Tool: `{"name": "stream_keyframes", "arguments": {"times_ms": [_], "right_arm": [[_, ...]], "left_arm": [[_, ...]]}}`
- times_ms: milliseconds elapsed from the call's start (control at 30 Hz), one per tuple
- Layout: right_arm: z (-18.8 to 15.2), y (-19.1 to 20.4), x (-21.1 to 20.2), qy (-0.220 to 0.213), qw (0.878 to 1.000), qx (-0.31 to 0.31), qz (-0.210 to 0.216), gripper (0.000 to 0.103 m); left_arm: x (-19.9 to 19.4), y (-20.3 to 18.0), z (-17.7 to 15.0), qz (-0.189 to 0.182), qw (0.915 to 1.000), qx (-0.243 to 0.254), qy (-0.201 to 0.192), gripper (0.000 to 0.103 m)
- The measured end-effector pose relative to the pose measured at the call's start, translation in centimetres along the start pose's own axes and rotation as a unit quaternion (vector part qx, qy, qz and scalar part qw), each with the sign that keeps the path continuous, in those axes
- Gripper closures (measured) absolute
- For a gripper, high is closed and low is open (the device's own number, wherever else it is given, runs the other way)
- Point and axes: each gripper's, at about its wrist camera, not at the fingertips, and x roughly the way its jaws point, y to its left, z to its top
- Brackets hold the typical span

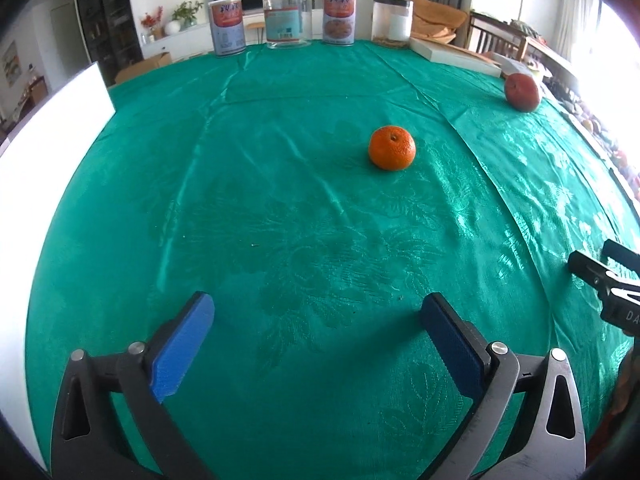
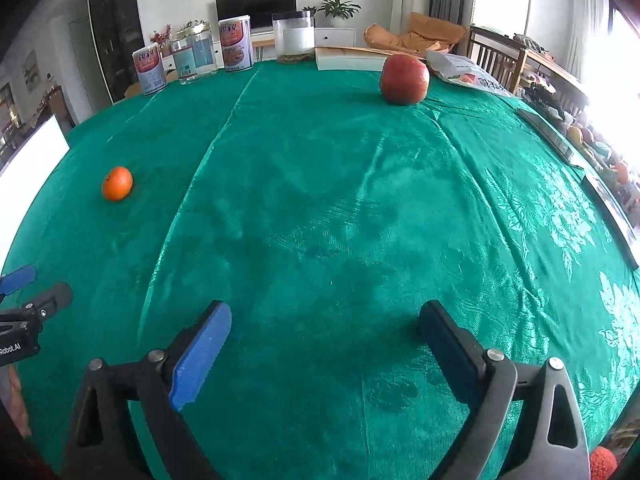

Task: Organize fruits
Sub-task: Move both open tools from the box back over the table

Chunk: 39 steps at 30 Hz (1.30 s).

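1. the left hand-held gripper (image 1: pixel 316 344) hangs low over the green cloth of the worktop (image 1: pixel 280 200), its blue pads (image 1: pixel 180 352) spread wide with only bare cloth between them.
2. the right hand-held gripper (image 2: pixel 324 352) is likewise spread wide above the cloth, nothing between its pads (image 2: pixel 200 356).
3. the two grippers sit side by side: the right one shows at the right edge of the left wrist view (image 1: pixel 608 280), and the left one at the left edge of the right wrist view (image 2: pixel 28 300).
4. the orange (image 1: pixel 392 148) rests on the cloth ahead of the left hand-held gripper and a little to its right, well apart from the pads; in the right wrist view it lies far to the left (image 2: pixel 117 183).
5. the red apple (image 2: pixel 404 79) stands near the far side of the worktop, ahead of the right hand-held gripper, well apart from it and from the orange; the left wrist view shows it at the far right (image 1: pixel 522 92).
6. along the far edge stand two labelled tins (image 1: pixel 227 26), a clear jar (image 1: pixel 287 18) between them, and a clear canister (image 1: pixel 392 20) further right.
7. a flat white box (image 2: pixel 352 59) lies just behind the apple, with a plastic bag (image 2: pixel 468 70) to its right.
8. a white board (image 1: pixel 52 128) stands at the left edge of the worktop.
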Motion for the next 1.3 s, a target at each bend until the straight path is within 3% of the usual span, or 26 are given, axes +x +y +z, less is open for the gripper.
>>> {"name": "stream_keyframes", "arguments": {"times_ms": [833, 967, 1100, 1233, 1300], "right_arm": [[-0.1, 0.1, 0.2, 0.006, 1.0, 0.007, -0.004, 0.0], [-0.1, 0.1, 0.2, 0.006, 1.0, 0.007, -0.004, 0.0], [-0.1, 0.1, 0.2, 0.006, 1.0, 0.007, -0.004, 0.0], [0.2, -0.5, -0.1, 0.002, 1.0, 0.019, 0.01, 0.0], [1.6, -1.9, -0.6, -0.023, 0.999, 0.031, 0.021, 0.0]], "left_arm": [[0.0, 0.0, 0.0, -0.001, 1.0, 0.0, 0.001, 0.001], [0.3, -0.5, 1.7, -0.032, 0.9991, 0.009, 0.024, 0.002], [0.5, -1.7, 5.2, -0.056, 0.9984, 0.009, 0.01, 0.002], [1.8, -2.4, 6.5, -0.045, 0.9989, 0.002, 0.015, 0.002], [2.2, -2.5, 6.4, -0.041, 0.9991, 0.0, 0.014, 0.002]]}}
